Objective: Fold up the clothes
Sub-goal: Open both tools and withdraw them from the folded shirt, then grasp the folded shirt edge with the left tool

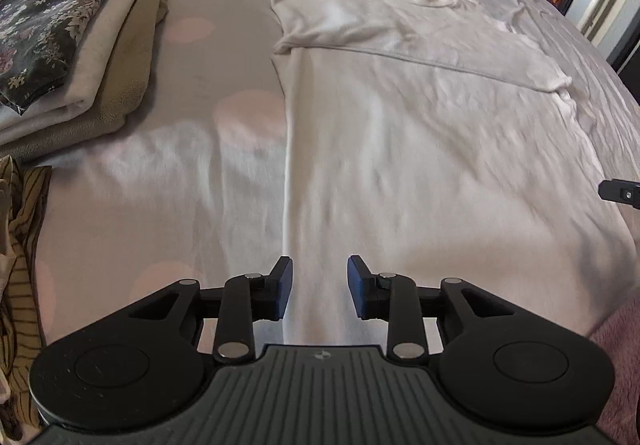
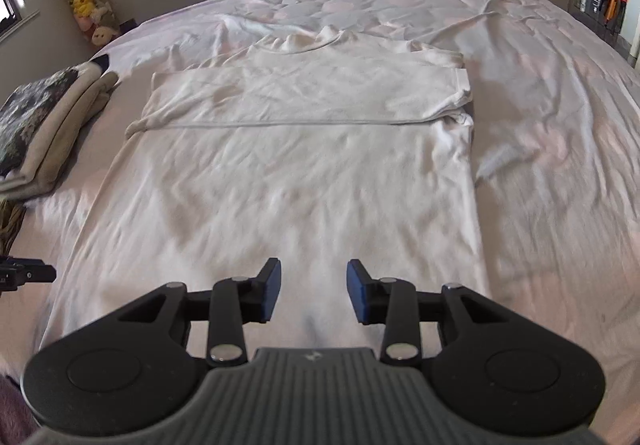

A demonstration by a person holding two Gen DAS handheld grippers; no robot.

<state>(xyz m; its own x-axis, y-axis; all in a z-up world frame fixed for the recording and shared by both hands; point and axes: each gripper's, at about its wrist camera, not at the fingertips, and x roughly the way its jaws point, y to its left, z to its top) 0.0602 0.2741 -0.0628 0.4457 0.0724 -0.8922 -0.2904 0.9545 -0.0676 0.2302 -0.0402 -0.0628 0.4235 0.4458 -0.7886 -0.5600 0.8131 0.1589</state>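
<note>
Sleeves lie folded across the white shirt [image 2: 288, 181] on the bed [image 2: 552, 133], left gripper [image 1: 319, 291] and right gripper [image 2: 313, 293] both hang apart and empty above its near end, so next comes, probably, pinching the hem to fold it upward.

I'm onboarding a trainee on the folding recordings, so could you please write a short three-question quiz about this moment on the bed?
1. True or false: the left gripper is clamped on the white shirt.
2. Multiple choice: the shirt's sleeves are A) spread out to the sides, B) folded across the chest, C) hanging off the bed.
3. Fill in: on top of the stack of folded clothes lies a dark ______-patterned piece.

Key:
1. False; its jaws stand apart with nothing gripped, as do those of the right gripper.
2. B.
3. Floral.
</note>
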